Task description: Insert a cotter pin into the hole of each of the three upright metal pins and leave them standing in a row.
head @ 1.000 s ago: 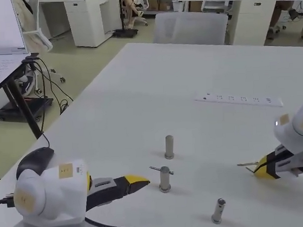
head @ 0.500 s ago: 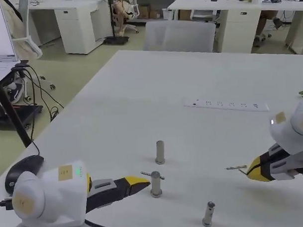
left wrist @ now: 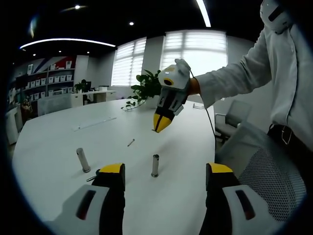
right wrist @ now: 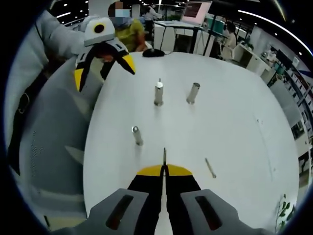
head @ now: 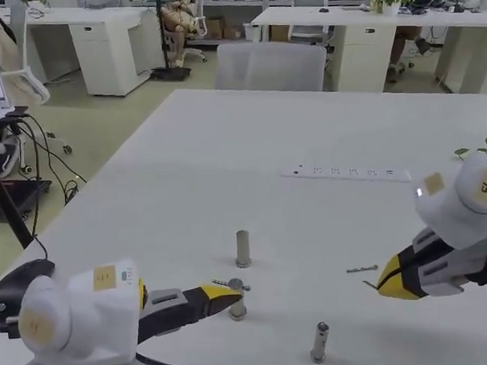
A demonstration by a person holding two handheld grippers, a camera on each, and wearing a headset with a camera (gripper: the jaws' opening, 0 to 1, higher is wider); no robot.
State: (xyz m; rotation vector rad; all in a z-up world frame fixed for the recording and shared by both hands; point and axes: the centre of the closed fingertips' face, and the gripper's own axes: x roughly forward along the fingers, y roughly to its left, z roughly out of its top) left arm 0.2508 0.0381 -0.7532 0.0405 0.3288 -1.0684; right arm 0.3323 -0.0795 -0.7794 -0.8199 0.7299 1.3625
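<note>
Three upright metal pins stand on the white table: a far pin (head: 243,249), a middle pin (head: 237,299) with a cotter pin through its top, and a near pin (head: 319,342). My left gripper (head: 231,293) is open, its tip beside the middle pin. In the left gripper view the jaws frame the near pin (left wrist: 155,165), with the far pin (left wrist: 83,160) to the left. My right gripper (head: 381,286) hovers right of the pins, shut on a thin cotter pin (right wrist: 164,157) that sticks out forward. A loose cotter pin (head: 362,268) lies on the table near it.
A white power strip (head: 351,173) lies further back on the table. A grey chair (head: 271,65) stands at the far edge, and a dark mouse (head: 15,286) sits at the left edge. Desks and a seated person fill the room behind.
The head view has shifted, so everything sits further left in the picture. Relative to the pins, both grippers hold nearly the same places.
</note>
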